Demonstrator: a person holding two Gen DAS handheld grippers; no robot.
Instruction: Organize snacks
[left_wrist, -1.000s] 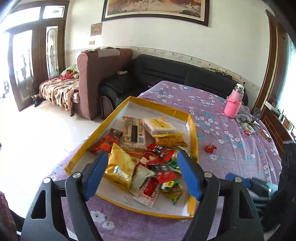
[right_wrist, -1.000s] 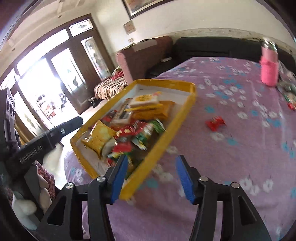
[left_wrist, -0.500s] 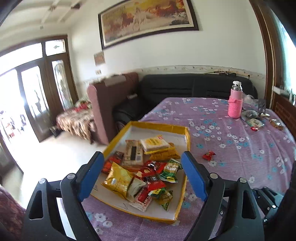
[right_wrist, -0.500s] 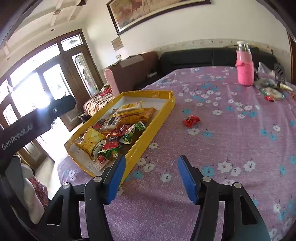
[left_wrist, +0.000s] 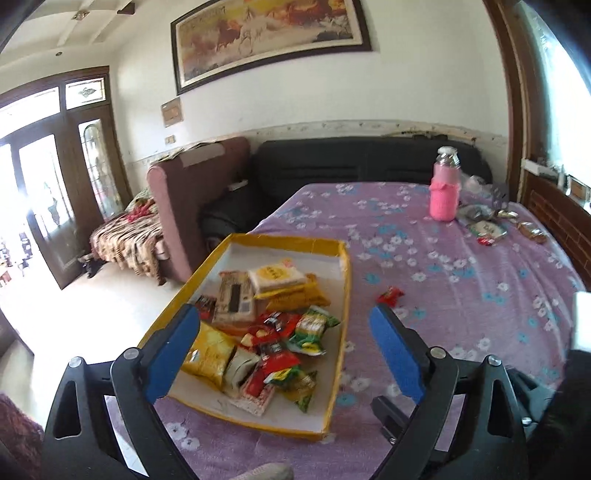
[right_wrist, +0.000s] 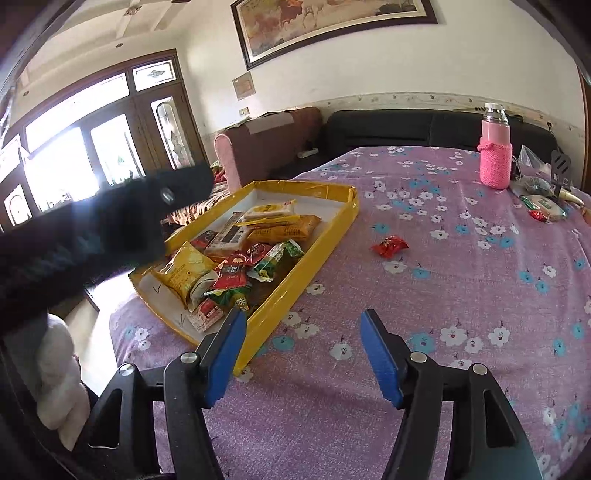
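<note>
A yellow tray sits on the purple flowered tablecloth and holds several snack packets, among them a yellow bag and a green packet. One red snack packet lies loose on the cloth to the right of the tray. My left gripper is open and empty, raised above the tray's near end. My right gripper is open and empty, over the cloth beside the tray's near right corner.
A pink-sleeved bottle stands at the far right of the table, with more small packets beside it. A black sofa and a brown armchair stand beyond the table. The left gripper's arm crosses the right wrist view.
Both grippers have pulled back and risen away from the tray, so it looks smaller and farther. Both stay open. The snacks have not moved.
</note>
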